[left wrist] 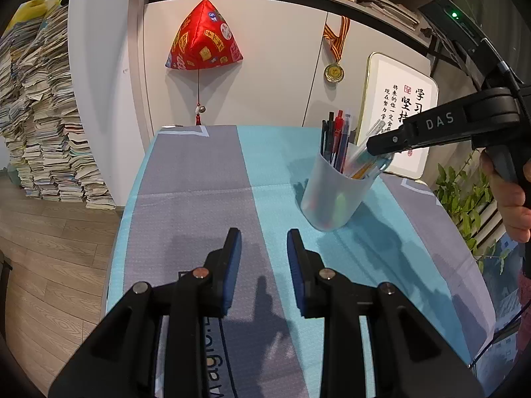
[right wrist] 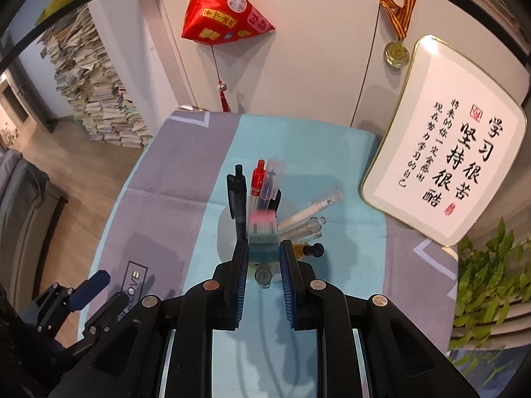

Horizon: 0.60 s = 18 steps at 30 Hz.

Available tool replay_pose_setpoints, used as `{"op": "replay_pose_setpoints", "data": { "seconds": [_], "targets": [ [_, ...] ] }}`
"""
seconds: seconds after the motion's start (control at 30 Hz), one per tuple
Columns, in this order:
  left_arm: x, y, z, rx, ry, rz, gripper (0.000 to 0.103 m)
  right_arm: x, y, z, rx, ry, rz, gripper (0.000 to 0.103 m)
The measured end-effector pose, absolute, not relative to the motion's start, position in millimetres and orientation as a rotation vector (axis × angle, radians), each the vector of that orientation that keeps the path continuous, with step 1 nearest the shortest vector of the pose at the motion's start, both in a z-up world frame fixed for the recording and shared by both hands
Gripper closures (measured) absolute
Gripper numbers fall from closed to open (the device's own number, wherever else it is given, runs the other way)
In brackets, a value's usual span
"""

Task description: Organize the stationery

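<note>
Clamping blurred teal-pink item [right wrist: 264, 235] over pen cup [left wrist: 335, 195], right hand-held gripper [right wrist: 264, 248]; left hand-held gripper [left wrist: 264, 237] narrowly parted, empty.

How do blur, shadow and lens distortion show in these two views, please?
Left wrist view: the blue-padded left gripper is sharp and casts a shadow on the tablecloth; edges curve. Right wrist view: the translucent pen cup and nearest pens are blurred.

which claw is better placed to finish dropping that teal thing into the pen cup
The right claw. It already grips the teal item directly above the pen cup. The left claw hangs empty over bare tablecloth, off to the cup's side.
</note>
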<state>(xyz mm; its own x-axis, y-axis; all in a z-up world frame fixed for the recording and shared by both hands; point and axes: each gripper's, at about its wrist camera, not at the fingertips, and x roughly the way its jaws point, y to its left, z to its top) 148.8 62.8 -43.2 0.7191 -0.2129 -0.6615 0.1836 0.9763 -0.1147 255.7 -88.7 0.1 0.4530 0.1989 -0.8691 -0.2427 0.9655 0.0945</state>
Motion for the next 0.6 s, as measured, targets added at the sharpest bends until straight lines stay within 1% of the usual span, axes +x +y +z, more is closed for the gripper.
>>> {"op": "replay_pose_setpoints", "data": {
  "seconds": [0.43,0.53,0.6],
  "targets": [
    [149.7,54.5,-42.7,-0.035,0.741,-0.231,0.076,242.3,-97.1,14.1,-0.030,0.996,0.260,0.083],
    [147.9,52.2,-38.6,-0.028,0.728,-0.229,0.071,229.8,-99.6,20.0,-0.033,0.955,0.261,0.083],
    [145.9,51.3,-35.5,-0.025,0.716,-0.225,0.065,222.1,-102.7,23.7,-0.029,0.932,0.261,0.083]
  ]
}}
